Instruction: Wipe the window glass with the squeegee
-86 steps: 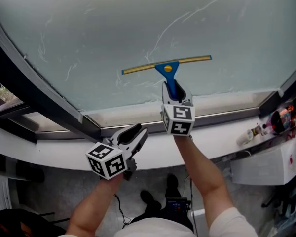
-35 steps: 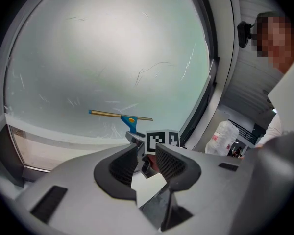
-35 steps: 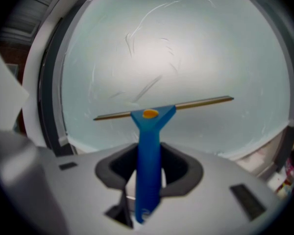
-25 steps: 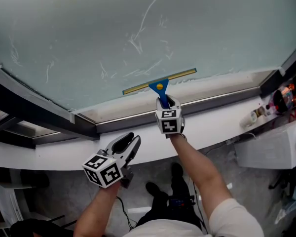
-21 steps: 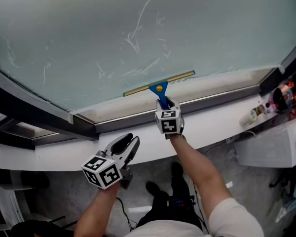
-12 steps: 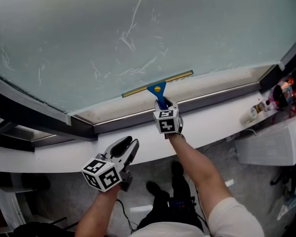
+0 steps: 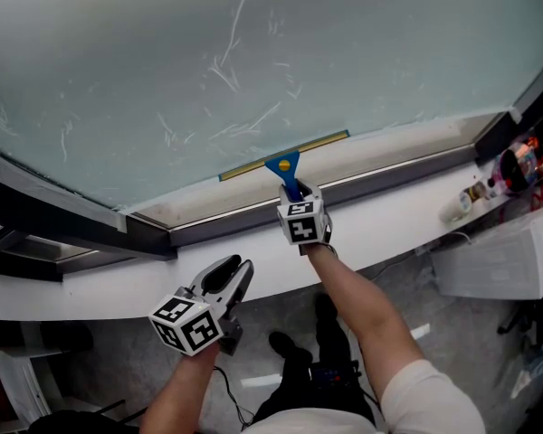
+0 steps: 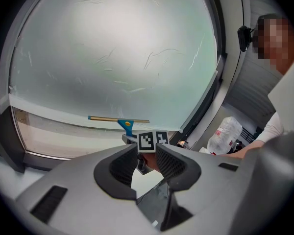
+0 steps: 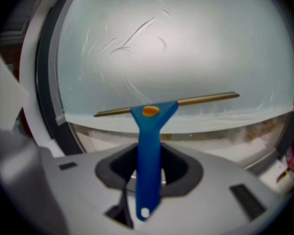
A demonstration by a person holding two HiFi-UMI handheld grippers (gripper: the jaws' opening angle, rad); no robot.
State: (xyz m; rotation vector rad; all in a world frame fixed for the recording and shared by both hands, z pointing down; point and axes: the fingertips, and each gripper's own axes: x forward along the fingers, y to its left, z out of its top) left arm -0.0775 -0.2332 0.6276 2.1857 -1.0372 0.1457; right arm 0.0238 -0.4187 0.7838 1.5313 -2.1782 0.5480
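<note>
The squeegee has a blue handle and a long brass-coloured blade. Its blade lies across the very bottom of the streaky window glass, just above the pale lower strip. My right gripper is shut on the blue handle, which runs up between its jaws to the blade. My left gripper hangs lower and to the left, below the sill, open with nothing in it. From the left gripper view the squeegee shows far ahead against the glass.
A dark window frame slants along the left, and a white sill runs under the glass. Small bottles and a white box sit at the right. A person and a plastic bag are off to the right.
The right gripper has drawn the squeegee down the glass, from the middle of the pane to its bottom edge. The left gripper has sunk a little, still open.
</note>
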